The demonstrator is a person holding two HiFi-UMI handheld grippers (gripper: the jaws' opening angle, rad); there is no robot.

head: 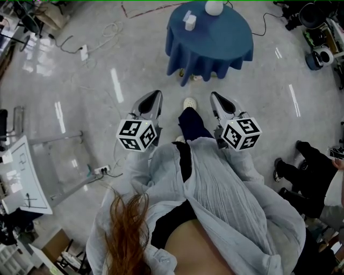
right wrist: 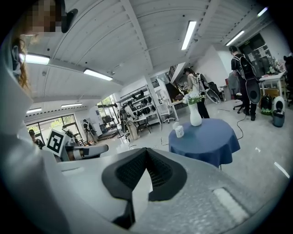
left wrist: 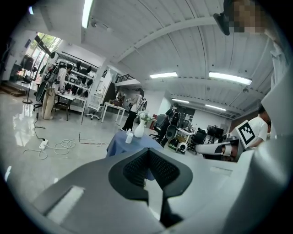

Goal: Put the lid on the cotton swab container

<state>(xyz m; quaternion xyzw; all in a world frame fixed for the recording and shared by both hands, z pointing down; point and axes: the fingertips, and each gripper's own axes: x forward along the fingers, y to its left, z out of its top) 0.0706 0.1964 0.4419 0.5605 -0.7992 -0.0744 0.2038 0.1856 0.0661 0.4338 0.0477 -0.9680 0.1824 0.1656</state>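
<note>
A round table with a blue cloth (head: 215, 45) stands a few steps ahead of me. On it sit a small white cotton swab container (head: 190, 21) and a white vase (head: 214, 7). At this distance I cannot make out the lid as a separate piece. My left gripper (head: 155, 96) and right gripper (head: 215, 98) are held at waist height, well short of the table, both shut and empty. The left gripper view shows the container (left wrist: 129, 136) far off beyond the closed jaws (left wrist: 147, 152). So does the right gripper view, with the container (right wrist: 179, 131) beyond its jaws (right wrist: 146, 151).
Cables and a power strip (head: 84, 52) lie on the glossy floor to the left. A metal stand with a white board (head: 21, 180) is at my left. A person in dark clothes (head: 309, 166) sits at my right. Equipment (head: 318, 53) crowds the far right.
</note>
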